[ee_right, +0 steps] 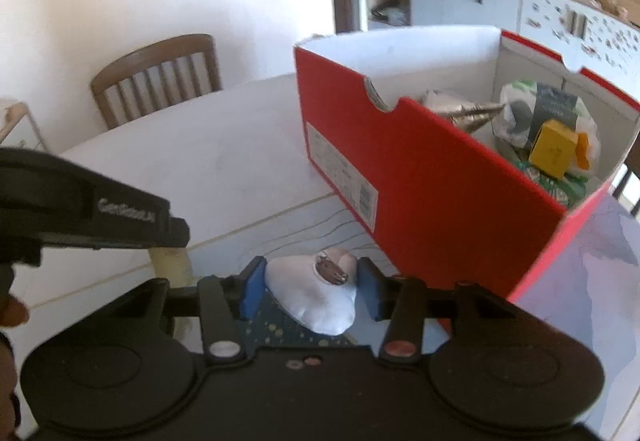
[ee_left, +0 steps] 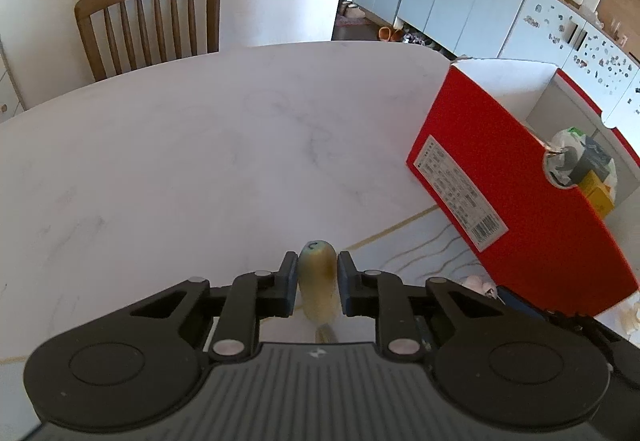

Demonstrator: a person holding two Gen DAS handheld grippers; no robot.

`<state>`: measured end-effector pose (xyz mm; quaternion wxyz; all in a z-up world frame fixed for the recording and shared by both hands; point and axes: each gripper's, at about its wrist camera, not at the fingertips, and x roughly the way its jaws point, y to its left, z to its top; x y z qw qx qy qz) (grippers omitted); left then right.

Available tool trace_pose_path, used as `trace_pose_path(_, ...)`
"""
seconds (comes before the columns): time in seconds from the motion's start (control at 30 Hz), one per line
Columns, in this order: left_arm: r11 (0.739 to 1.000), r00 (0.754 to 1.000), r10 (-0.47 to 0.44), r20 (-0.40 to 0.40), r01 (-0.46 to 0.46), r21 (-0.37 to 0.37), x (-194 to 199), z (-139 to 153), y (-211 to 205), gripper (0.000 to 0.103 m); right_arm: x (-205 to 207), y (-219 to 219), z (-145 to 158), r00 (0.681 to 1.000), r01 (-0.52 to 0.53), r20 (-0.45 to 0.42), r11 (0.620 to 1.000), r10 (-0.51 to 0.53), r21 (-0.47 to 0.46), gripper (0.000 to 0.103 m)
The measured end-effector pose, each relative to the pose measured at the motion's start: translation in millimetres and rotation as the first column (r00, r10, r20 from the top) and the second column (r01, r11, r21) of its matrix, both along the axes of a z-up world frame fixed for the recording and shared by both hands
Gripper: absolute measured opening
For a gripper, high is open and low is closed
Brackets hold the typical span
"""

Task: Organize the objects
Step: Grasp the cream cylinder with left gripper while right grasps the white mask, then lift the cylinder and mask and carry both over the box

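A gold tube (ee_left: 318,283) is clamped in the left gripper (ee_left: 318,281) and a white pouch (ee_right: 314,295) sits between the right gripper's (ee_right: 312,291) part-open jaws, both held above the table (ee_left: 180,161) beside the red box (ee_right: 420,177), presumably for loading.

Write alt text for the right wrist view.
The right gripper has its jaws around a white pouch beside an open red box of packets on a white table. The left gripper's arm crosses at left.
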<state>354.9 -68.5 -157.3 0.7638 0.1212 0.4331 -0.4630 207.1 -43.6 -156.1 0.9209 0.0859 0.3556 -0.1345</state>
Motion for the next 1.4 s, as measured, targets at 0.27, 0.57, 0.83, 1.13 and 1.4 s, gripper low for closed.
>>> trace_pose_path(0.27,1.0,1.0,0.019,-0.005,-0.02,-0.008,-14.2,6.4,20.1,0.015,-28.4,2.8,22.4,0.994,-0.105,0.017,0.994,0.105,-0.031,0.047)
trace_pose_path(0.57,0.999,0.999,0.033,-0.014,-0.033,-0.043,-40.4,31.2,41.7,0.015,-56.3,-9.0,51.7,0.978,-0.205,0.032,0.977,0.207,-0.058,0.047)
trace_pose_path(0.83,0.998,1.0,0.008,-0.009,-0.009,-0.06,-79.6,64.9,48.1,0.015,-77.3,-25.7,82.7,0.954,-0.292,0.05,0.955,0.295,-0.059,0.047)
trace_pose_path(1.13,0.998,1.0,0.015,0.013,-0.015,-0.068,-119.9,105.7,29.3,0.015,-90.5,-69.5,118.1,0.932,-0.342,0.105,0.937,0.348,-0.067,0.047)
trace_pose_path(1.4,0.995,1.0,0.005,0.024,-0.003,-0.096,-151.5,132.6,-10.8,0.015,-86.1,-127.4,133.0,0.928,-0.342,0.128,0.936,0.35,-0.08,0.047)
